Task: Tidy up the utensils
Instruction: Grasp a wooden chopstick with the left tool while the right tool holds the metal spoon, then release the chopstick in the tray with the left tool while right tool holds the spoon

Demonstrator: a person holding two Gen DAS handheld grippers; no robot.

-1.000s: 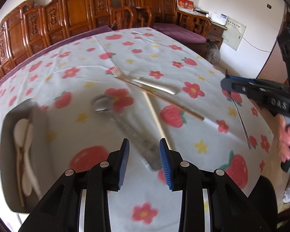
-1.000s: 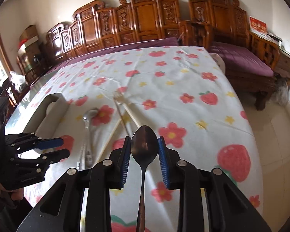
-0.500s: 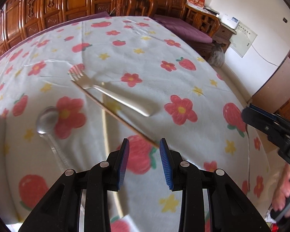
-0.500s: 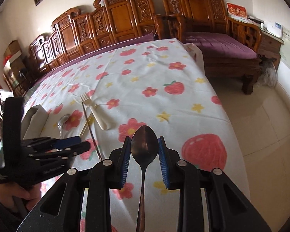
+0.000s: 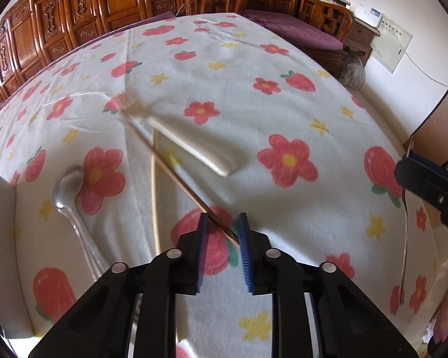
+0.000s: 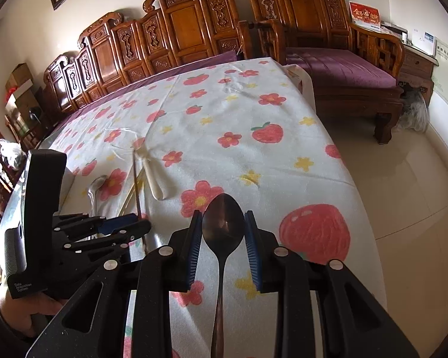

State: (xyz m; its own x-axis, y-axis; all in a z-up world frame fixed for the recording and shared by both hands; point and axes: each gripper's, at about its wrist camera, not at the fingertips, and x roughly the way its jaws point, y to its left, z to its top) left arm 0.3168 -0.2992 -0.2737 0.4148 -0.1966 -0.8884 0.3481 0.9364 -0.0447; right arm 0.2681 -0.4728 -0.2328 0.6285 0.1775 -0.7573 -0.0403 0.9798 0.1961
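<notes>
A dark metal spoon (image 6: 223,223) stands bowl-up between the blue pads (image 6: 194,247) of the right gripper (image 6: 223,232), its handle clamped, above the flowered, strawberry-print tablecloth (image 6: 248,137). The left gripper (image 5: 221,238) hangs with jaws parted around the near tip of a thin brown chopstick (image 5: 179,179). A second, paler chopstick (image 5: 155,185), a white-handled fork (image 5: 194,146) and a silver spoon (image 5: 71,197) lie beside it; a grey tray (image 5: 0,238) sits at the cloth's left edge.

left tongs (image 5: 221,232): parted, low | right tongs (image 6: 223,226): gripping
</notes>
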